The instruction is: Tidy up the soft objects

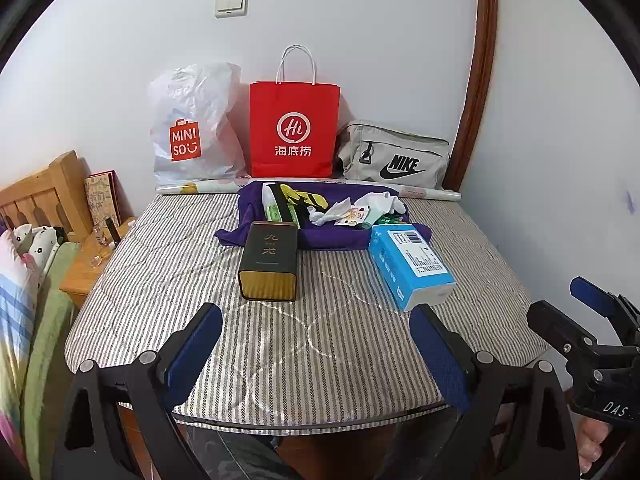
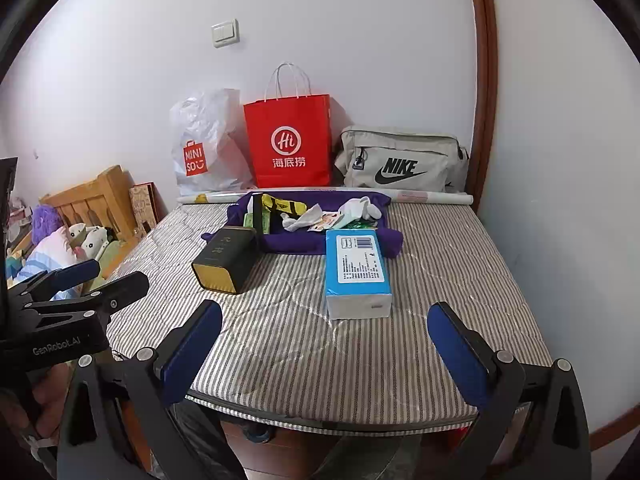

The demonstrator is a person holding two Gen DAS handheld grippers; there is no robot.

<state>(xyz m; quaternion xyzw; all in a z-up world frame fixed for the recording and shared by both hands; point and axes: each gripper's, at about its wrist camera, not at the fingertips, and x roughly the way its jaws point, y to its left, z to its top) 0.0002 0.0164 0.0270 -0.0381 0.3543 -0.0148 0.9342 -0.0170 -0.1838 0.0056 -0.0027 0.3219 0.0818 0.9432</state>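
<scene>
socks (image 1: 324,212), prob. crumpled, long axis left-right, purple cloth (image 1: 256,236)

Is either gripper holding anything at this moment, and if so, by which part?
Nothing is held. The left gripper and right gripper are both open over the near edge of the striped mattress, short of the boxes.

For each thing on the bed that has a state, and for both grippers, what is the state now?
left gripper: open, holds nothing
right gripper: open, holds nothing
dark tin: lying on its side, shut
blue box: lying flat, closed
purple cloth: spread out, small items piled on it
white socks: loose, unsorted
red paper bag: upright against the wall
white plastic bag: upright, crumpled
grey Nike bag: zipped shut
</scene>
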